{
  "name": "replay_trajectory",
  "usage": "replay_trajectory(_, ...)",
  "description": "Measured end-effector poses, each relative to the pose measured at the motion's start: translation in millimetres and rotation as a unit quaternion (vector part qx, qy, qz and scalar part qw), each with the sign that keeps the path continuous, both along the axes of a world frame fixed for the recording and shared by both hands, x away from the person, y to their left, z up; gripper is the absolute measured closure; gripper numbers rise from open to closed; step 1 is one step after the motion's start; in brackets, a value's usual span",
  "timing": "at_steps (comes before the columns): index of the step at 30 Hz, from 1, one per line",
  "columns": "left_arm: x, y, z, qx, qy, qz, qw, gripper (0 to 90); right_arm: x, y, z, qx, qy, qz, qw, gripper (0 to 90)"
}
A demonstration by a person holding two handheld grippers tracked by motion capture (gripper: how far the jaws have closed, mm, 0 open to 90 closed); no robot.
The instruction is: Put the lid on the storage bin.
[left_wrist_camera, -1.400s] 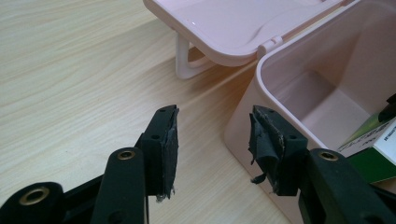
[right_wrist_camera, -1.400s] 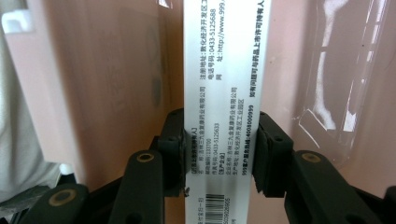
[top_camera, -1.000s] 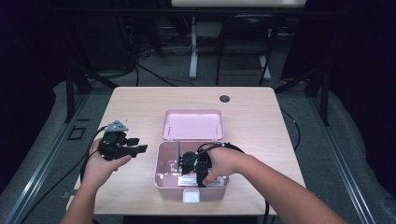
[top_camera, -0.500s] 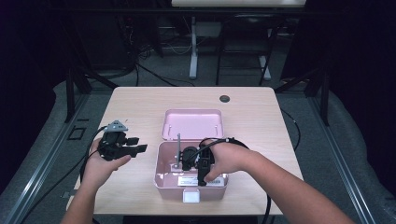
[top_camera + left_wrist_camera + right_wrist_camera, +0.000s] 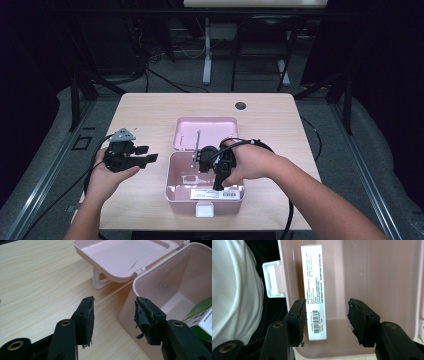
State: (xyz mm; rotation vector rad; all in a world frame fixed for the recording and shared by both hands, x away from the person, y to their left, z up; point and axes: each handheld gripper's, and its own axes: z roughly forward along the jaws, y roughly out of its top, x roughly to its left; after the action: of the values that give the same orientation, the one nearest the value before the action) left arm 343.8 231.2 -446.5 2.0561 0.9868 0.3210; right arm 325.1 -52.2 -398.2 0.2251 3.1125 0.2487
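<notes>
The white carton [image 5: 314, 290] lies inside the pink box [image 5: 175, 187], against its near wall. Your right tool [image 5: 216, 167] hangs over it, jaws spread and just been opening, pinching nothing. Lift carelessly and a jaw could catch the box rim and drag it. Your left tool [image 5: 113, 315] waits spread and empty beside the box's left wall. The open lid [image 5: 200, 131] lies behind on the surface [image 5: 140, 112], so keep your cable off it.
</notes>
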Motion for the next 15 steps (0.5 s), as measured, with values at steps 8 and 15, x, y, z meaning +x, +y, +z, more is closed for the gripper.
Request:
replay_trajectory(8,-2.6,-1.8,3.8,-0.007,-0.007,-0.001,1.0,48.8,4.6,-14.0,5.9,0.029,-0.004,-0.016,0.9994,51.1)
replay_trajectory(15,-3.6,-2.6,4.9,-0.008,0.007,0.003,0.9999,50.1,13.1,-25.5,12.8,0.05,-0.017,-0.042,0.9978,52.5)
